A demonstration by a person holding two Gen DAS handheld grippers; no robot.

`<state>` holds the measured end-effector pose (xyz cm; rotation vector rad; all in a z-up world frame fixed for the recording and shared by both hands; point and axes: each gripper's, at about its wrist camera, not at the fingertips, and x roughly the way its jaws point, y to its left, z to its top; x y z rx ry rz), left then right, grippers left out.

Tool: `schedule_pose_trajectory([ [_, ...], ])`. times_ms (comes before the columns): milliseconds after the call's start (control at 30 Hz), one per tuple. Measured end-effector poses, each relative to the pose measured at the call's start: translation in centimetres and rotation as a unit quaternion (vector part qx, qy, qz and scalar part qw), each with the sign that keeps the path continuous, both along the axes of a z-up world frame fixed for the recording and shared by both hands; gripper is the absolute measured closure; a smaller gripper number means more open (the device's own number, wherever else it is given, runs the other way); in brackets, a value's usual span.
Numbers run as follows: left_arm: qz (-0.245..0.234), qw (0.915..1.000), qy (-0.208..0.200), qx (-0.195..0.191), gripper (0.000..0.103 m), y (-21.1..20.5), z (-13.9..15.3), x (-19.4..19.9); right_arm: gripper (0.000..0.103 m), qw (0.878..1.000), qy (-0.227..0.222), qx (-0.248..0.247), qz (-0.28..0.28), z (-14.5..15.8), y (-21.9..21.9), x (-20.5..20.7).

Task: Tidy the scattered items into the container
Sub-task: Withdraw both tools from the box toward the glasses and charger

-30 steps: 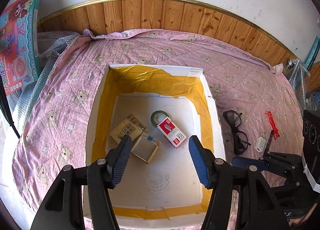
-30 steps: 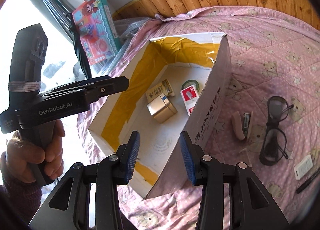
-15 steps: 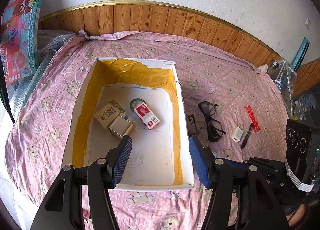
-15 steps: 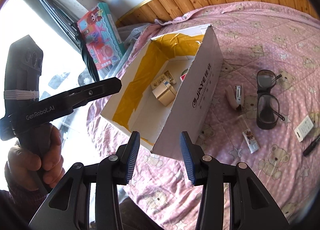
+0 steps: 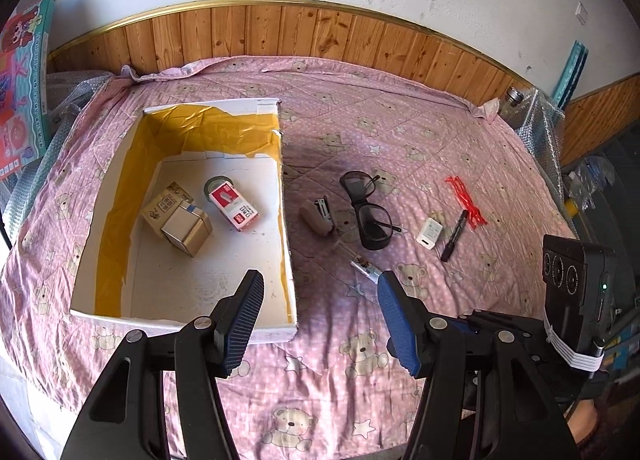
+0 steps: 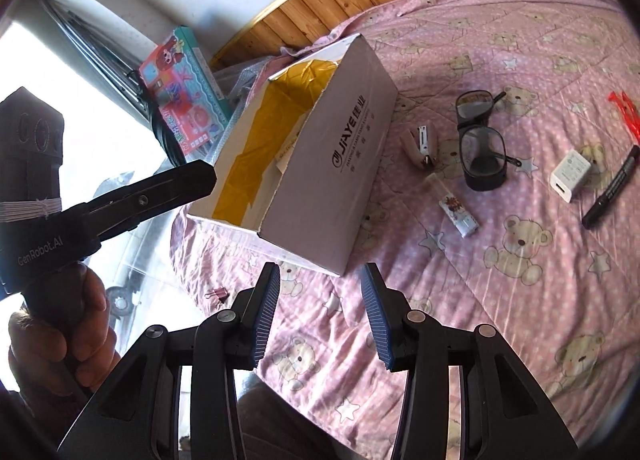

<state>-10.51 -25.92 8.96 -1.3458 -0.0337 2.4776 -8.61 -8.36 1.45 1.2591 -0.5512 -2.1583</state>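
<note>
Right wrist view: my right gripper [image 6: 320, 312] gapes empty. The lip-balm tube [image 6: 454, 205] lies ahead-right of it, beside the cardboard box [image 6: 348, 148], long axis slanting away. My left gripper [image 5: 320, 320] is empty and agape too.

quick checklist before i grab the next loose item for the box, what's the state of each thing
1. Left gripper empty, fingers apart: ok.
2. Right gripper empty, fingers apart: ok.
3. Box open on top, bare floor left near its front: ok.
4. Nearest loose items, the stapler and the small tube, lie flat on the quilt just right of the box, nothing on top of them: ok.
5. Glasses close beside the stapler; whether they touch: cannot tell.
6. A binder clip sits near the quilt's edge in the right wrist view, still outside the box: not ok.
</note>
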Motion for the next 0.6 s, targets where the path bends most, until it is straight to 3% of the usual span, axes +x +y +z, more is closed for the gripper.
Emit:
schedule_pose_trajectory([
  [600,-0.061,0.9978,-0.027,-0.002,0.042,7.8,-3.1,0.6,0.057,0.997,-0.017,0.002,-0.073,-3.0,6.5,1.5],
])
